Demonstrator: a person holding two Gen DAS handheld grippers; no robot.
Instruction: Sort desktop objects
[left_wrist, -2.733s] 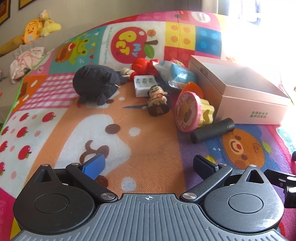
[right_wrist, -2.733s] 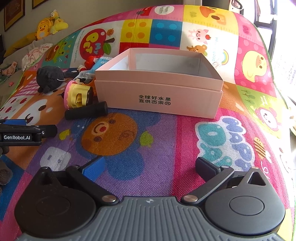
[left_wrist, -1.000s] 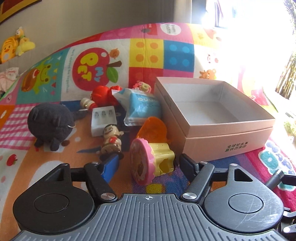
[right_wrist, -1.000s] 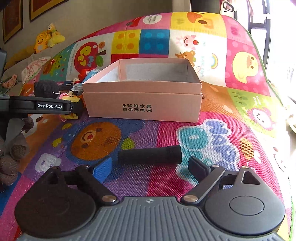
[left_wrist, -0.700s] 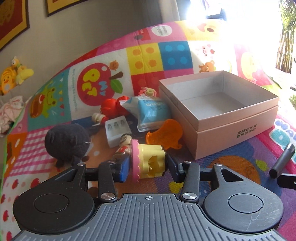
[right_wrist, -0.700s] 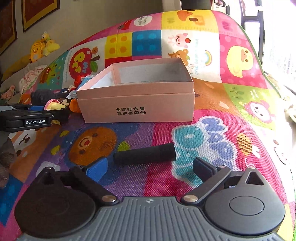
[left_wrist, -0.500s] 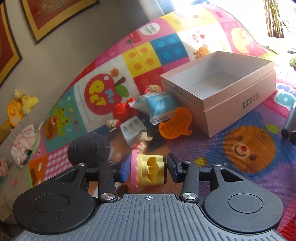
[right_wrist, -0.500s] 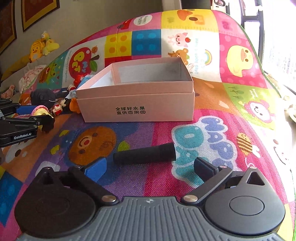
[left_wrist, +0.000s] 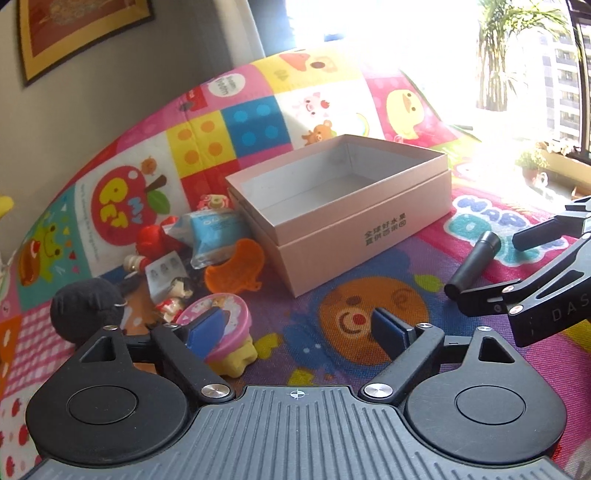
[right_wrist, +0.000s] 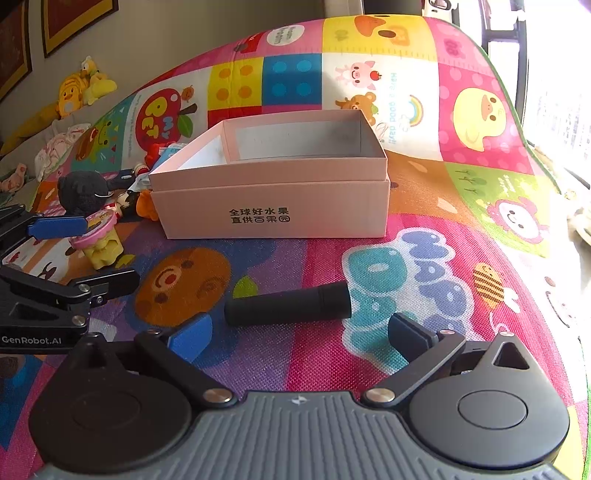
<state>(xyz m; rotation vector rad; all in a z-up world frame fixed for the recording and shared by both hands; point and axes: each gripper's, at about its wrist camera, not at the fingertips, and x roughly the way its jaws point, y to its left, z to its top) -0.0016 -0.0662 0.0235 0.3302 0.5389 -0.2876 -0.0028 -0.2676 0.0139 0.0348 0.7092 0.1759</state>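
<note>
The pink-and-yellow cupcake toy (left_wrist: 231, 338) stands upright on the play mat (left_wrist: 369, 266), just beside my left gripper's left finger; it also shows in the right wrist view (right_wrist: 98, 240). My left gripper (left_wrist: 295, 328) is open and empty above the mat. The open pink box (left_wrist: 343, 206) is empty, ahead of both grippers (right_wrist: 273, 184). A black cylinder (right_wrist: 288, 304) lies on the mat just beyond my open right gripper (right_wrist: 299, 338), between its fingers; it also shows in the left wrist view (left_wrist: 472, 264).
Left of the box lie a black plush (left_wrist: 86, 306), an orange mould (left_wrist: 236, 271), a blue packet (left_wrist: 214, 236), a red toy (left_wrist: 151, 240), a white block (left_wrist: 162, 273) and a small doll (left_wrist: 175, 297). The right gripper's fingers (left_wrist: 517, 284) reach in at the right.
My left gripper held the cupcake toy lifted half a second ago; now it has opened and the toy stands on the mat at its left finger. The right gripper hardly moved.
</note>
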